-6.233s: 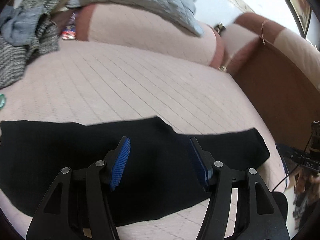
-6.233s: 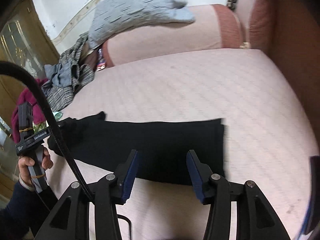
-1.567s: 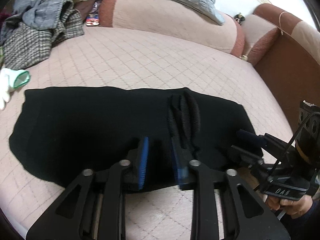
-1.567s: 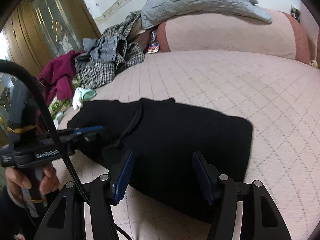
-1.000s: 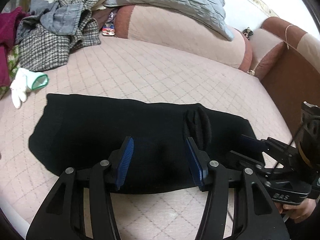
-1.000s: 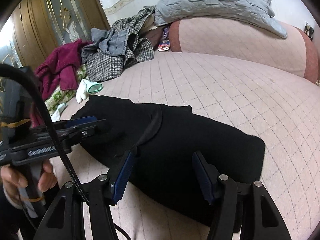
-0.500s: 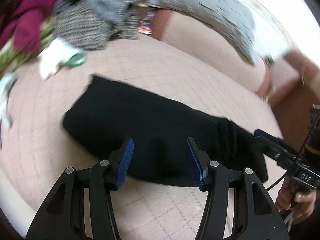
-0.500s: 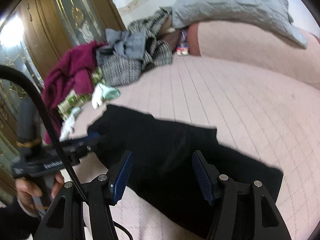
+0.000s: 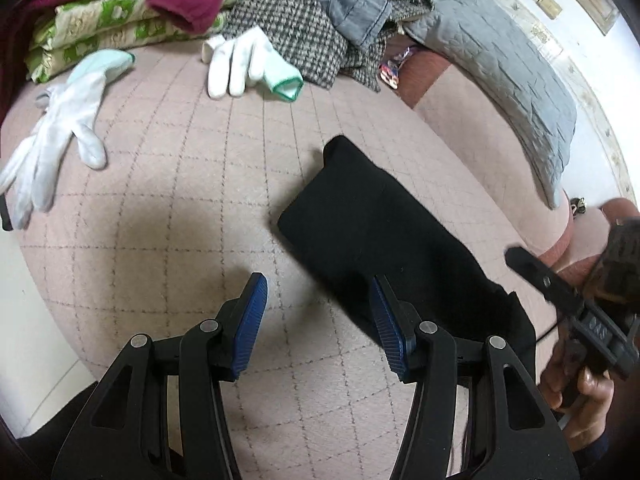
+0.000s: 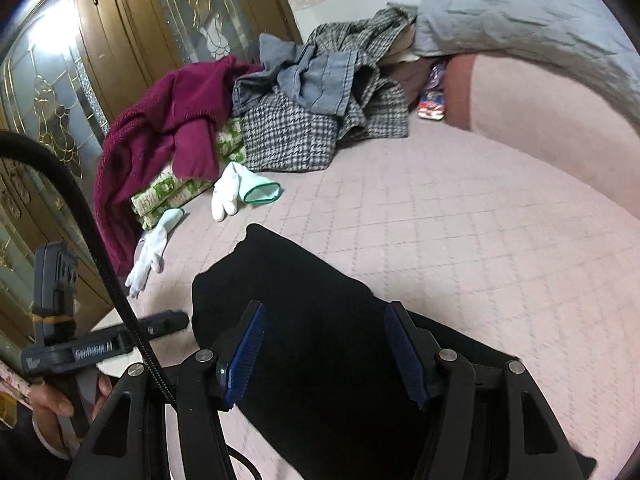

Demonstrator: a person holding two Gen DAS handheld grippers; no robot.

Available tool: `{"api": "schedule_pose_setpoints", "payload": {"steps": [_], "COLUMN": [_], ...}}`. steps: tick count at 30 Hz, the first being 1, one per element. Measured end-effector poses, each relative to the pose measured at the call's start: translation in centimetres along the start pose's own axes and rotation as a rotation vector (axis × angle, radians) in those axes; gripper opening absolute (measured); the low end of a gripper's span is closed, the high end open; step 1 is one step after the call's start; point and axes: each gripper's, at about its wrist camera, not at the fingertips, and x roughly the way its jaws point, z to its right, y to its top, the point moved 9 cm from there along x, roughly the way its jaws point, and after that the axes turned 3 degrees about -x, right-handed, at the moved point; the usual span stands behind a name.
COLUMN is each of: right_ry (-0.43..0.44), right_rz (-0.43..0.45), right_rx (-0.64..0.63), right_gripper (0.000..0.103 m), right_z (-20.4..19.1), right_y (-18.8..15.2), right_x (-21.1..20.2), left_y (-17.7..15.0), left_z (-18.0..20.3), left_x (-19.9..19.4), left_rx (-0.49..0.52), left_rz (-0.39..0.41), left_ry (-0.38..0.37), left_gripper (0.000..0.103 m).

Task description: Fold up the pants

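Currently both tools, left tool [image 9: 318, 312] and right tool [image 10: 324, 344], hang spread apart above black pants [image 9: 384, 232].

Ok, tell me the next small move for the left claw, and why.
Probably ease the left claw forward and to its right, onto the near end of the pants, and close there. It is open and holds nothing, with its left pad over bare bed cover. The pants lie as a long black strip, so that end likely gets folded toward the right claw, which is open above them.
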Motion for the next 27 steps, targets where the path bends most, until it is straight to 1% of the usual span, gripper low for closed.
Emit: {"api": "schedule_pose_setpoints", "payload": {"steps": [4, 6, 11, 15, 21, 27], "right_ry": [0.027, 0.038, 0.056, 0.073, 0.100, 0.149], "right_rz": [-0.014, -0.021, -0.044, -0.072, -0.150, -0.237], "right_rx": [0.008, -0.005, -0.044, -0.100, -0.200, -0.249], "right_gripper": [0.061, 0.062, 0.062, 0.064, 0.064, 0.065], "right_z": [-0.8, -1.3, -2.6, -3.5, -4.2, -5.3], "right_y": [1.2, 1.7, 2.6, 3.3, 4.2, 4.0], "right_x": [2.1, 3.0, 4.8, 6.5, 10.4, 15.1], "left_y": [-0.2, -0.2, 0.0, 0.3, 0.8, 1.5], "left_z": [0.3, 0.5, 0.8, 0.8, 0.9, 0.9], "left_x": [0.7, 1.2, 1.5, 2.0, 2.5, 3.2], "left_rx": [0.013, 0.026, 0.030, 0.035, 0.032, 0.055], "left_rz": [-0.023, -0.033, -0.028, -0.024, -0.017, 0.004], "left_ry": [-0.003, 0.007, 0.011, 0.005, -0.015, -0.022], "left_gripper": [0.053, 0.053, 0.057, 0.059, 0.060, 0.060]}}
